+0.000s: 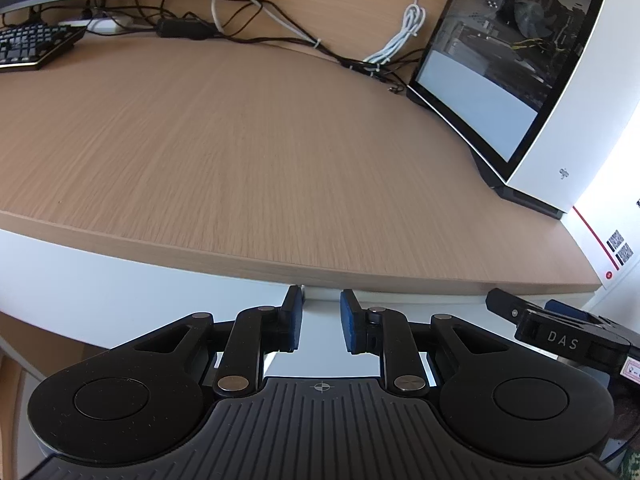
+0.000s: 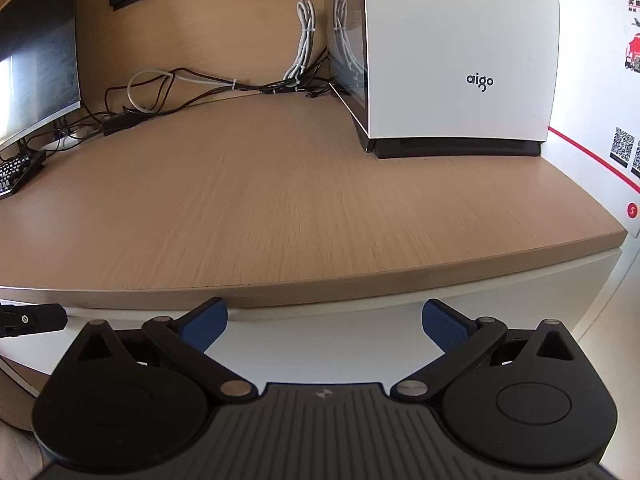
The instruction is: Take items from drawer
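The wooden desk (image 1: 240, 152) fills the middle of both views, its front edge curving across the lower half of each frame. Beneath that edge runs a white front panel (image 2: 340, 344), which may be the drawer face; no handle or seam shows clearly enough to tell, and no drawer contents are in sight.

At the upper right of both frames a white computer case (image 2: 460, 52) stands on the desk, the word "aigo" printed on its front in the right wrist view and its glass side panel showing fans and wiring in the left wrist view. A dark monitor (image 2: 36, 48) occupies the upper left. A white wall poster (image 2: 608, 80) with red print and QR codes sits at the far right edge.

The left gripper (image 1: 320, 320) sits in the lower centre of its frame, jaws parted by a narrow gap with nothing between them, tips level with the desk's front edge. The right gripper (image 2: 324, 320) sits likewise below the desk edge, jaws spread wide and empty.

A black keyboard (image 1: 32, 46) lies at the left edge of the frames. A tangle of black and white cables (image 1: 280, 28) runs along the back of the desk.
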